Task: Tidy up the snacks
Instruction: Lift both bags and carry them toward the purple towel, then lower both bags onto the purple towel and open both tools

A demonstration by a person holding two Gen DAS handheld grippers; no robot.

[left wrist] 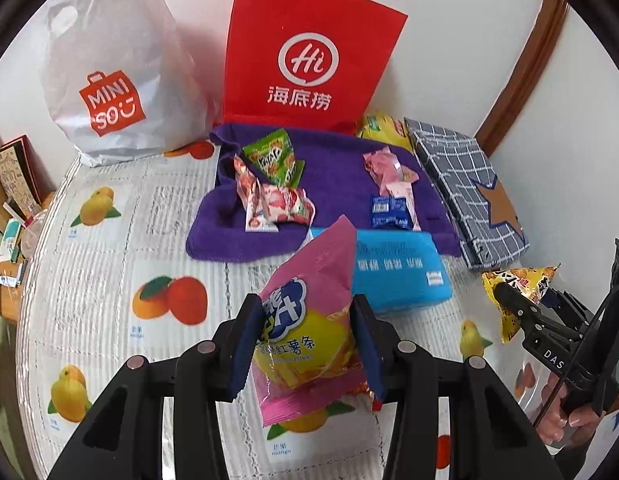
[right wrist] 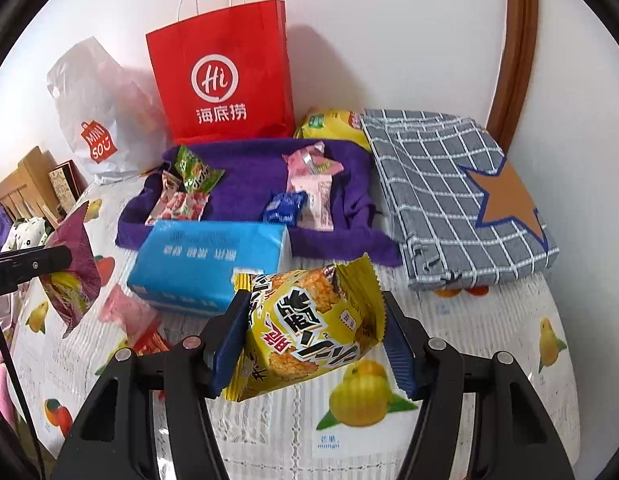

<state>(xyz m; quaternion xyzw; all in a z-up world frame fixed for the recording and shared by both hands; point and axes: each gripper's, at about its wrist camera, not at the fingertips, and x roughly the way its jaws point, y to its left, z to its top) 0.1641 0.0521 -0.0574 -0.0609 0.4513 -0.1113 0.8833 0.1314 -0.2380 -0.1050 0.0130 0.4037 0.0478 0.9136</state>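
Note:
My left gripper [left wrist: 305, 308] is shut on a pink snack bag [left wrist: 309, 272], held tilted above the fruit-print tablecloth [left wrist: 109, 240]. My right gripper [right wrist: 315, 300] is shut on a yellow snack packet [right wrist: 309, 328], also lifted off the cloth. In the left wrist view the right gripper [left wrist: 521, 308] shows at the right edge with the yellow packet [left wrist: 517, 276]. Behind them a purple towel [left wrist: 337, 184] carries a green packet [left wrist: 273, 158], strawberry packets [left wrist: 281, 204], pink packets [left wrist: 389, 168] and blue packets [left wrist: 389, 210].
A blue tissue pack [right wrist: 205, 264] lies before the towel. A red paper bag [left wrist: 309, 52] and a white plastic bag [left wrist: 109, 80] stand at the wall. A grey checked cloth bundle [right wrist: 457, 196] lies right. A pink packet [right wrist: 129, 312] lies on the cloth at left.

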